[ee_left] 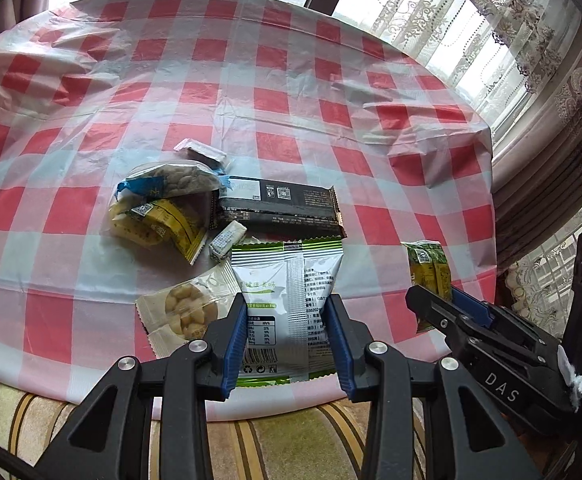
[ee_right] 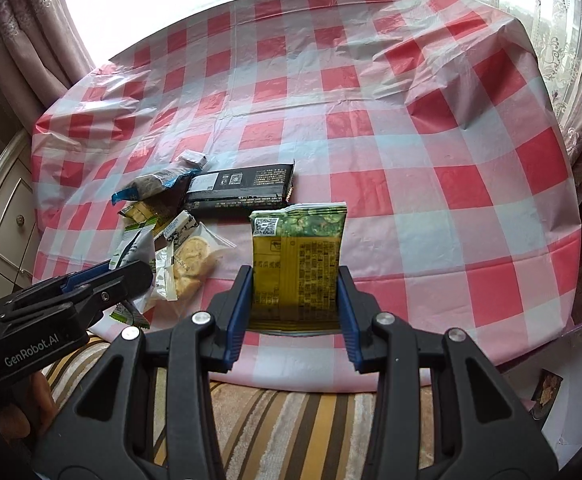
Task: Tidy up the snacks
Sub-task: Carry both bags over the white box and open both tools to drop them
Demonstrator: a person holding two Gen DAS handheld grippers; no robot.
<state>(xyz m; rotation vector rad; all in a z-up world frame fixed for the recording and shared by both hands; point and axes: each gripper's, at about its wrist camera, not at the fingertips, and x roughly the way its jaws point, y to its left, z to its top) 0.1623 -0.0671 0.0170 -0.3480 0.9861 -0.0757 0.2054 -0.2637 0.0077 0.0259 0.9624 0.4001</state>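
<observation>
A: Left gripper (ee_left: 287, 320): jaws part-closed, blue pads pressed on both side edges of the white-and-green pouch (ee_left: 287, 280). The pouch sits over the near edge of the table (ee_left: 371, 80), print side up, apparently lifted clear of it. Right gripper (ee_right: 295, 296): same part-closed stance, clamped on the yellow-green packet (ee_right: 297, 256), which stands upright above the near edge, toward the right.

B: Where is the rest?

A: In a loose heap left of centre: black bar wrapper (ee_left: 283, 204), clear bag of nuts (ee_left: 171, 182), yellow packets (ee_left: 159, 226), a clear-windowed sachet of pale kernels (ee_left: 187, 314), one small white sweet (ee_left: 229, 238).

B: Materials?

A: Thin, glossy film with crimped saw-tooth ends; pillow-shaped, soft fill. The checked plastic tablecloth (ee_left: 71, 208) is wrinkled and slick.

B: Handling advice?

A: My judgement: keep the squeeze light so contents don't crush, and hold the packs level. Set each down flat on bare cloth, well apart from the heap, like beside like. Open the jaws only once the pack rests down; film may slide on the plastic.
</observation>
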